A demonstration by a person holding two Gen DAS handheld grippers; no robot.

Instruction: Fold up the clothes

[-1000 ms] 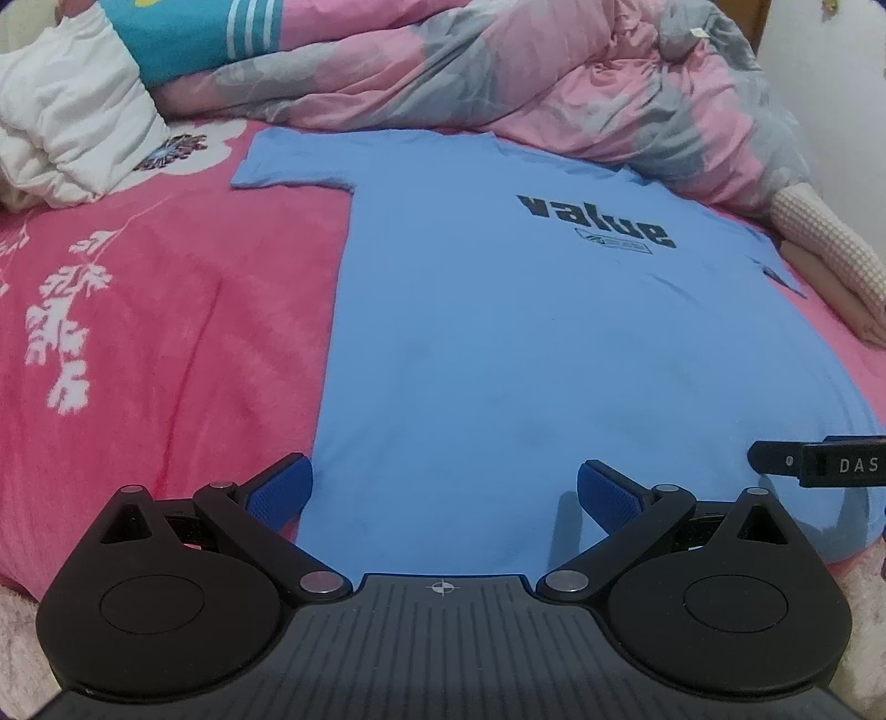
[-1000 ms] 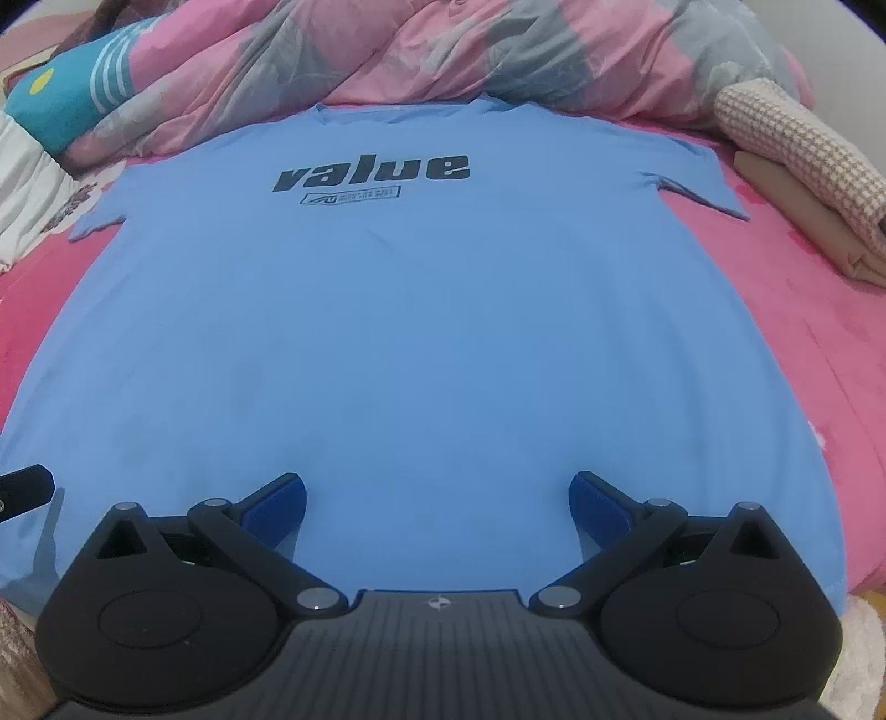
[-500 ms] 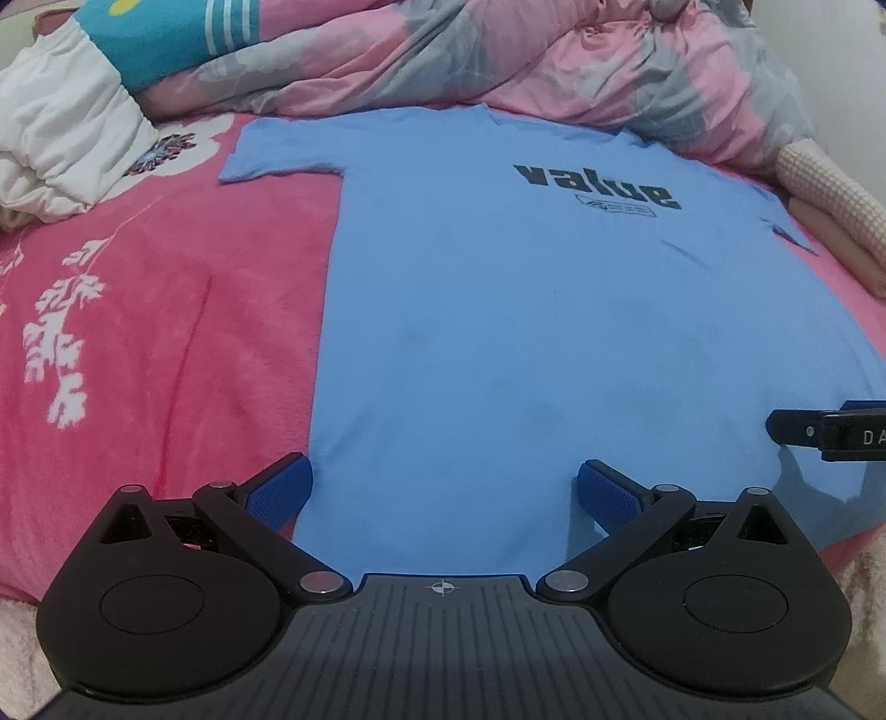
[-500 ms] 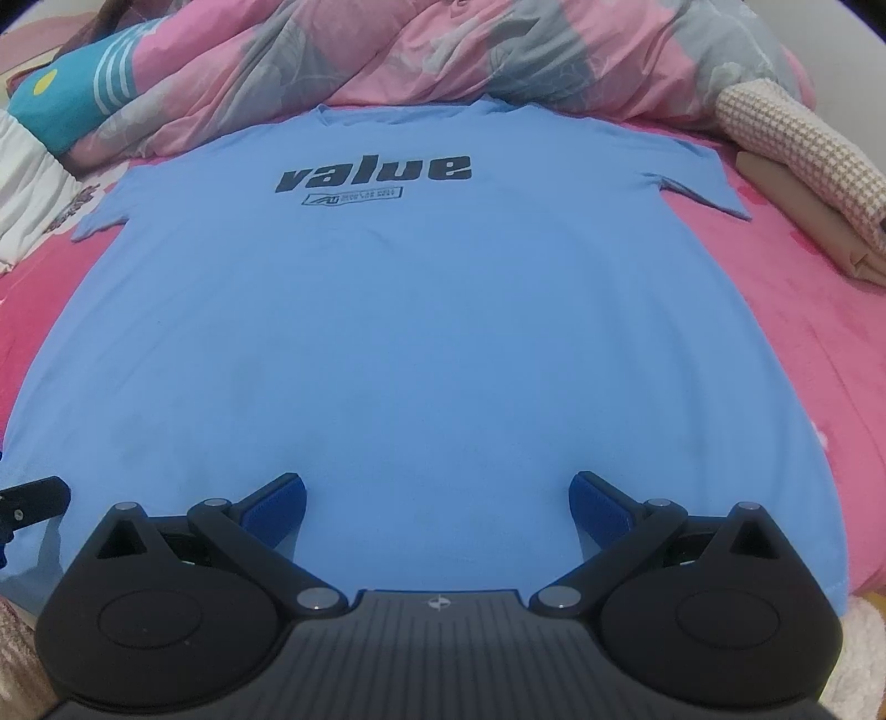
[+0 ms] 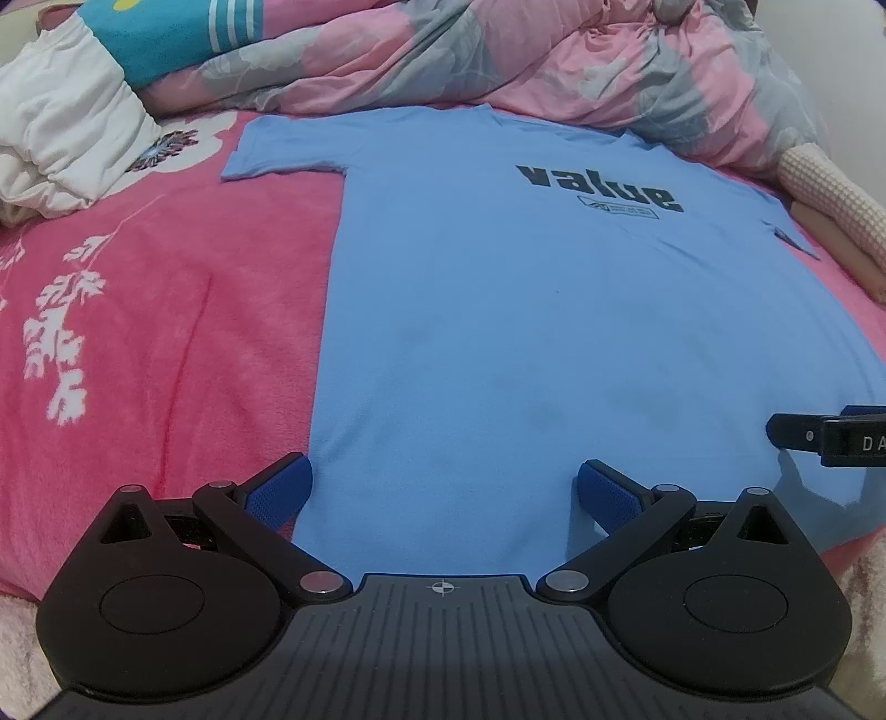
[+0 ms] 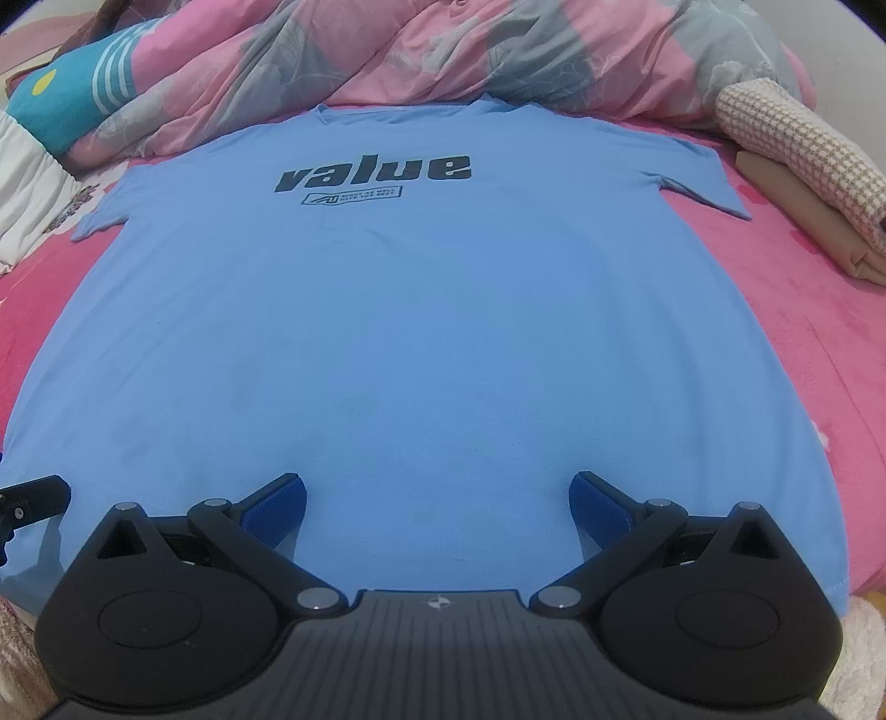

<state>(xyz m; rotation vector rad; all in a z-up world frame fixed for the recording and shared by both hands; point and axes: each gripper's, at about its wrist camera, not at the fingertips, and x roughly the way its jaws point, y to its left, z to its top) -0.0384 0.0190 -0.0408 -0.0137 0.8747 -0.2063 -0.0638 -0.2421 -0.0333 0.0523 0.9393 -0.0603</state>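
- Blue T-shirt: lies flat and face up on the bed, hem toward both cameras, collar toward the far side; the black print "value" sits on the chest.
- Sleeves: both are spread outward; one sleeve reaches onto the pink blanket, the other points toward the folded items at the bed's right side.
- Left claw: spread wide, holding nothing; its blue pads sit just above the hem at the shirt's left corner, one pad over the blanket edge, the other over the cloth.
- Right claw: spread wide, holding nothing, poised over the hem nearer the shirt's right side. Its tip also shows at the right edge of the left wrist view.
- Surroundings: a rumpled pink-and-grey quilt lies beyond the collar; a white bundle and a teal striped item lie at the far left; a folded checked cloth rests on a folded tan cloth at the right.
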